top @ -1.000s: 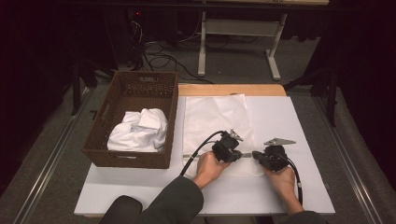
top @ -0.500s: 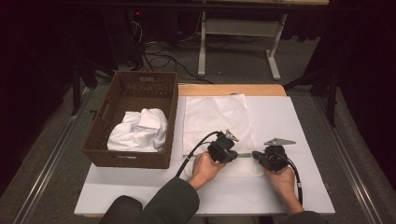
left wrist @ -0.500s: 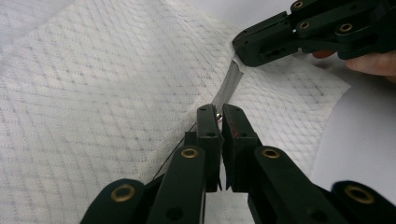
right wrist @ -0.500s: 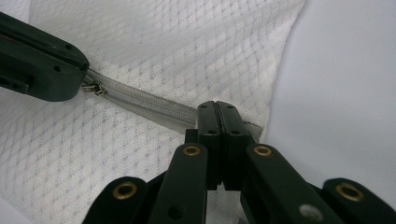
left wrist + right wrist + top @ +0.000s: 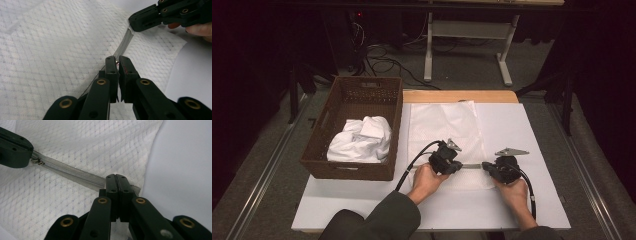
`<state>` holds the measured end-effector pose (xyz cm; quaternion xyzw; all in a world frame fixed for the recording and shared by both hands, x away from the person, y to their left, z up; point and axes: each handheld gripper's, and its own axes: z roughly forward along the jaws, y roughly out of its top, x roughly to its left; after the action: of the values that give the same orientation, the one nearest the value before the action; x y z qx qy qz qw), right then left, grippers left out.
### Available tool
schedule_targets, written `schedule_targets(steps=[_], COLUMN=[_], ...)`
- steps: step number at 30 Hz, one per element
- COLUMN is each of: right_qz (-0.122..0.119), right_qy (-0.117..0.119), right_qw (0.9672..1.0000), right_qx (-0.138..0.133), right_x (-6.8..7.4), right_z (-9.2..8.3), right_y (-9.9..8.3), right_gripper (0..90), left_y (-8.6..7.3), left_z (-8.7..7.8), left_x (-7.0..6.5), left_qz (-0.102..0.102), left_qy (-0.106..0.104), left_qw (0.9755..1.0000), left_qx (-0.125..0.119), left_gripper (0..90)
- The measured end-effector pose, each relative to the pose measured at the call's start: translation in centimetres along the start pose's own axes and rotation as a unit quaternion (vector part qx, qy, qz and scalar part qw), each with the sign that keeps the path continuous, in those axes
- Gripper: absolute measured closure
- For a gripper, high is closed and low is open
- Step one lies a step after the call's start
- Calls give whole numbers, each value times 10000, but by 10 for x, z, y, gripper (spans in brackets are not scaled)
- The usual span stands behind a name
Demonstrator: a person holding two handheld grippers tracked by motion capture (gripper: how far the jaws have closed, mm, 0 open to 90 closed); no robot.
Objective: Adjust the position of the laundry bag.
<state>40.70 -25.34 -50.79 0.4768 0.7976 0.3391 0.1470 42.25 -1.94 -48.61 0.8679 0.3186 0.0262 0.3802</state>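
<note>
A white mesh bag [image 5: 444,125] lies flat on the white table, with a grey zipper [image 5: 472,165] along its near edge. My left gripper [image 5: 458,165] is shut on the small metal zipper pull [image 5: 37,162], and its own view shows the jaws pinched on it [image 5: 117,60]. My right gripper [image 5: 486,166] is shut on the zipper's end at the bag's right corner [image 5: 116,178]. A stretch of closed zipper tape [image 5: 70,173] runs taut between the two grippers. The right gripper also appears at the top right of the left gripper view [image 5: 147,21].
A brown wicker basket [image 5: 357,95] stands at the left of the table and holds crumpled white cloth [image 5: 361,141]. The white table surface [image 5: 522,125] lies bare to the right of the bag. A desk frame and cables stand on the floor behind.
My left gripper has slid a little to the left along the zipper, so more grey tape shows between the two grippers. The right gripper has stayed put.
</note>
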Motion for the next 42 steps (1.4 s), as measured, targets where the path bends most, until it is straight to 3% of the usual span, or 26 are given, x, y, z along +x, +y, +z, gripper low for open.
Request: schedule_targets(steps=[7,32,42], right_qz=[-33,-8,21], right_qy=[-20,-12,-17], right_qw=[10000,10000,10000], right_qx=[-12,4,3], right_x=[0,0,1], right_z=[0,0,0], right_y=[0,0,0], right_gripper=[899,899,899], left_y=[-2,-13,-15], left_z=[-4,-16,-23], left_x=[1,13,13], left_qz=[24,-197,-149], left_qy=[13,-73,-27], left_qw=[10000,9997,9998], left_qx=[1,-126,-154], left_gripper=[860,860,860])
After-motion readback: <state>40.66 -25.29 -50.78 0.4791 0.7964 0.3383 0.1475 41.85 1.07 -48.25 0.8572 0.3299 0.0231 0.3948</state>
